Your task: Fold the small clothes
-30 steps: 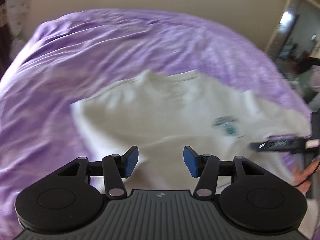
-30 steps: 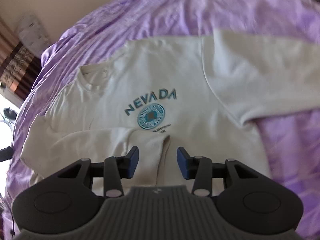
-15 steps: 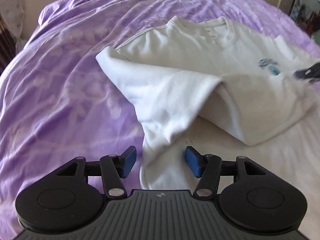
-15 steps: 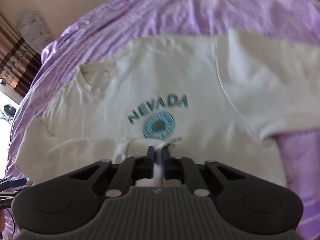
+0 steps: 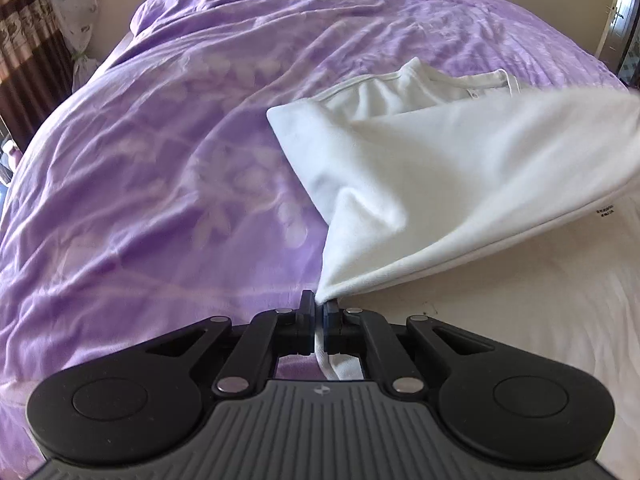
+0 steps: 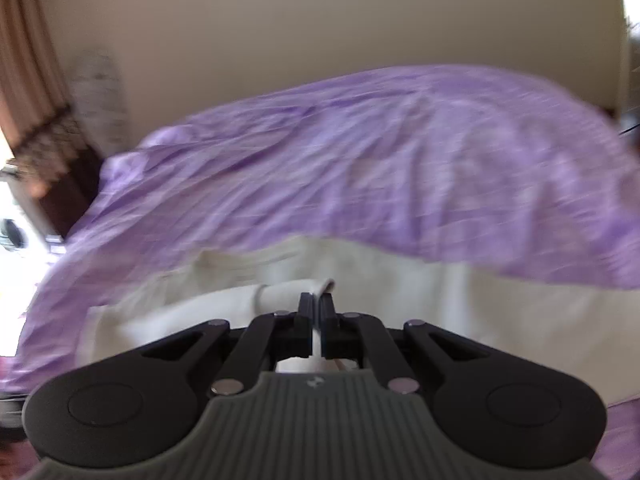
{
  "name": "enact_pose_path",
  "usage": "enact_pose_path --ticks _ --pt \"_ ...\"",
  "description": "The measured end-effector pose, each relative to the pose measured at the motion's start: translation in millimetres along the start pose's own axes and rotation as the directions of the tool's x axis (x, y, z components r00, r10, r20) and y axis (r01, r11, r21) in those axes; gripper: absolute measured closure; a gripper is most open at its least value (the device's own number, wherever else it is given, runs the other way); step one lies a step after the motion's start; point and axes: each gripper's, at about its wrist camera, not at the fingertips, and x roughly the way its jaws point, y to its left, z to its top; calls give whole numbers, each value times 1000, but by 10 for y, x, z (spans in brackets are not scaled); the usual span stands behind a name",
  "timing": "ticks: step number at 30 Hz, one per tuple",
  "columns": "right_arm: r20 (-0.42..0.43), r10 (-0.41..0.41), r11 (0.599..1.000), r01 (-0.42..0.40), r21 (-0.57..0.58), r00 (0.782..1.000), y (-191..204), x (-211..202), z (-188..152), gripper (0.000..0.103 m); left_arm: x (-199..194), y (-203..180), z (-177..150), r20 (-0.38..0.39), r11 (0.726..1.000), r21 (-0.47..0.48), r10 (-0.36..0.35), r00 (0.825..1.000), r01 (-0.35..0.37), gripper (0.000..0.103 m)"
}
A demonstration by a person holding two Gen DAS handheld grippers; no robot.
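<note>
A cream sweatshirt (image 5: 440,160) lies on a purple bedspread (image 5: 160,160). In the left wrist view its left side is lifted and folded over the body, with the collar at the upper right. My left gripper (image 5: 319,305) is shut on the lower left edge of the sweatshirt, and the cloth runs up taut from the jaws. In the blurred right wrist view the sweatshirt (image 6: 480,312) spreads below the bedspread (image 6: 360,168). My right gripper (image 6: 317,300) is shut on a sleeve cuff (image 6: 296,290) of the sweatshirt, held above the body of the garment.
A beige wall (image 6: 320,40) stands behind the bed. Brown patterned curtains (image 5: 24,40) hang at the far left beside a pale hanging cloth (image 5: 76,8). A door frame (image 5: 616,12) shows at the far right.
My left gripper has closed on the sweatshirt's left edge and lifted it over the body. My right gripper, shut on the sleeve cuff, has tilted up and moved; its view is blurred.
</note>
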Motion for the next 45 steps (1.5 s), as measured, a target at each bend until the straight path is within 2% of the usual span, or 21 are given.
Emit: enact_pose_path --ticks 2,5,9,12,13,14,19,21,25,26,28,31,33,34,35,36,38,40,42,43,45 --pt "-48 -95 995 95 4 994 -184 236 -73 103 35 -35 8 -11 1000 4 10 1000 -10 100" --pt "-145 -108 992 117 56 984 -398 595 -259 103 69 -37 25 -52 1000 -10 -16 999 15 98" --pt "-215 -156 986 166 31 964 -463 825 -486 103 58 47 -14 -123 1000 -19 -26 992 24 86" --pt "-207 -202 979 205 -5 957 -506 807 -533 90 -32 135 -64 -146 999 -22 -37 989 34 83" --pt "-211 -197 979 202 1 957 -524 769 -549 75 -67 168 -66 -152 999 -27 -37 988 33 83" --pt "-215 -176 983 183 16 961 -553 732 -564 71 -108 203 -64 -155 999 -35 -46 987 41 83" --pt "-276 -16 986 61 154 961 -682 623 -688 64 -353 325 27 -60 988 -116 -108 992 100 81" --pt "-305 39 970 37 239 952 -741 638 -754 64 -378 375 95 -28 976 -183 -127 992 120 75" --pt "-391 95 928 60 367 915 -786 722 -978 65 -270 425 246 12 948 -287 -141 990 138 74" --pt "-397 111 921 56 386 911 -789 739 -1020 78 -218 452 281 19 934 -324 -152 988 149 73" --pt "-375 94 917 66 394 922 -783 708 -1033 99 -92 509 343 29 897 -404 -186 982 182 67" --pt "-322 99 922 35 385 942 -743 608 -966 101 123 549 370 21 844 -486 -245 969 225 62" --pt "-303 92 939 18 343 948 -649 552 -871 101 265 484 359 -20 857 -485 -210 978 174 61" --pt "-299 78 948 22 318 951 -591 527 -820 101 327 438 351 -60 875 -470 -165 985 118 66" --pt "-301 66 955 27 296 951 -548 514 -755 101 373 376 338 -94 892 -448 -121 988 66 76" --pt "-299 59 959 29 282 952 -477 503 -696 101 401 343 312 -103 904 -427 -92 990 40 78" --pt "-251 88 963 -17 270 964 -344 407 -531 102 398 321 265 -95 908 -417 -76 993 29 78" --pt "-117 159 961 -126 247 980 -203 129 -347 102 386 325 241 -97 909 -417 -69 993 23 79" --pt "8 198 961 -196 196 980 -126 -180 -219 102 383 351 220 -100 906 -423 -69 993 20 80" --pt "32 179 967 -182 179 983 -147 -284 -202 102 375 364 204 -100 906 -423 -69 993 20 80" --pt "-13 122 979 -118 168 992 -270 -213 -279 102 356 383 176 -98 908 -418 -70 993 23 80"
